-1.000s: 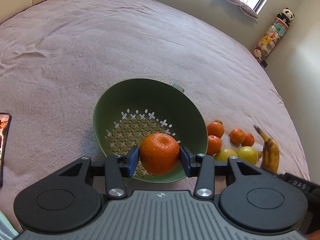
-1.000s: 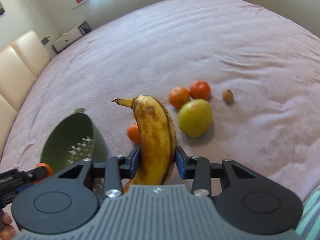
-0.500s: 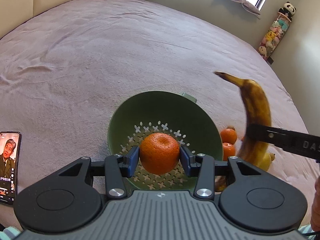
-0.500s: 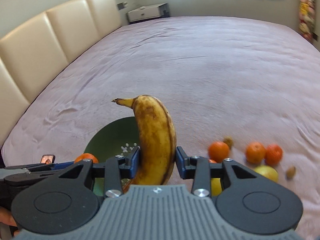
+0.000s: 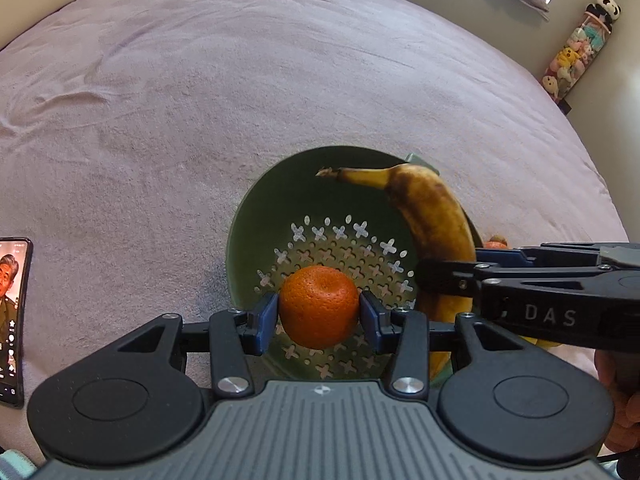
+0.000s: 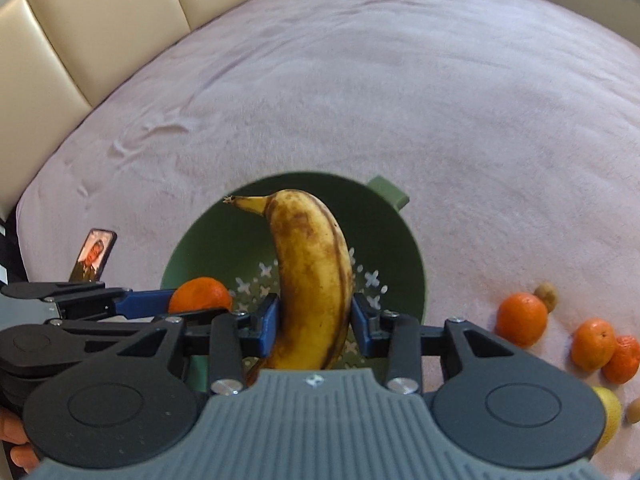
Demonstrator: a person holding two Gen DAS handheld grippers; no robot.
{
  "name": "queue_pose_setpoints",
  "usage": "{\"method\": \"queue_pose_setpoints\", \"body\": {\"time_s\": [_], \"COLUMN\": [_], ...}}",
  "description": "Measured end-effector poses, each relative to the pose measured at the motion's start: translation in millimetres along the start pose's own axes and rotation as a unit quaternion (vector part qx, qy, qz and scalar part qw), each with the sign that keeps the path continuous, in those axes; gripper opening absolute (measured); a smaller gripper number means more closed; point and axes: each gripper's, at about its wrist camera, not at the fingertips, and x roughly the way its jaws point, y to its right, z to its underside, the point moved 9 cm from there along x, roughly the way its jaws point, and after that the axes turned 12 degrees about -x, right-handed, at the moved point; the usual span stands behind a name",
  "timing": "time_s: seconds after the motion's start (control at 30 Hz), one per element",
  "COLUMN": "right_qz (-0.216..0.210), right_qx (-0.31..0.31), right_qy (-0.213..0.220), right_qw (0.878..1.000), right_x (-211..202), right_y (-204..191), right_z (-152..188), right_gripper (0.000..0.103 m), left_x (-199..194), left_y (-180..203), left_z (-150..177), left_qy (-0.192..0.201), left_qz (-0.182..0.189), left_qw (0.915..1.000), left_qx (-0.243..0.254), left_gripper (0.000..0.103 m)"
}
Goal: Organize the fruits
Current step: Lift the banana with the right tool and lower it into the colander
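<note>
Left gripper (image 5: 319, 313) fingers pinch a mandarin (image 5: 319, 307) over the green colander (image 5: 276, 216). Right gripper (image 6: 314, 318) fingers clamp a spotted banana (image 6: 312, 280), stem end reaching over the same colander, which sits on the pink bed (image 5: 200, 80). Loose mandarins (image 6: 521, 320) and a yellow fruit (image 6: 610, 414) lie on the bed right of the colander. Phone (image 5: 14, 320) lies to its left.

1. The right gripper (image 6: 315, 318) is clamping a spotted banana (image 6: 310, 276) upright over the green colander (image 6: 404, 248).
2. The left gripper (image 6: 192, 300) is gripping an orange (image 6: 200, 294) at the colander's left rim.
3. Three loose oranges (image 6: 521, 314) are lying on the pink bed (image 6: 360, 100) to the right.
4. A phone (image 6: 94, 256) is lying at far left.
</note>
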Motion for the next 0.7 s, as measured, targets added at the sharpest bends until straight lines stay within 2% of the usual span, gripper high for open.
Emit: {"method": "queue_pose_setpoints", "body": {"time_s": [0.33, 0.53, 0.7], "right_qz": [0.009, 0.066, 0.086], "right_qx": [0.035, -0.038, -0.067], "right_qy": [-0.06, -0.079, -0.091], "right_qw": [0.998, 0.994, 0.99], "right_x": [39, 54, 62], "right_y": [15, 6, 6], "right_z": [10, 4, 4], "right_gripper": [0.036, 0.037, 0.037], "left_x": [16, 16, 15], "left_y": [-1, 0, 5], "left_z": [7, 7, 9], "left_qy": [-0.015, -0.014, -0.01], "left_qz": [-0.006, -0.008, -0.014], "left_qw": [0.9998, 0.9995, 0.9987], "left_qx": [0.012, 0.026, 0.048], "left_gripper": [0.05, 0.049, 0.05]}}
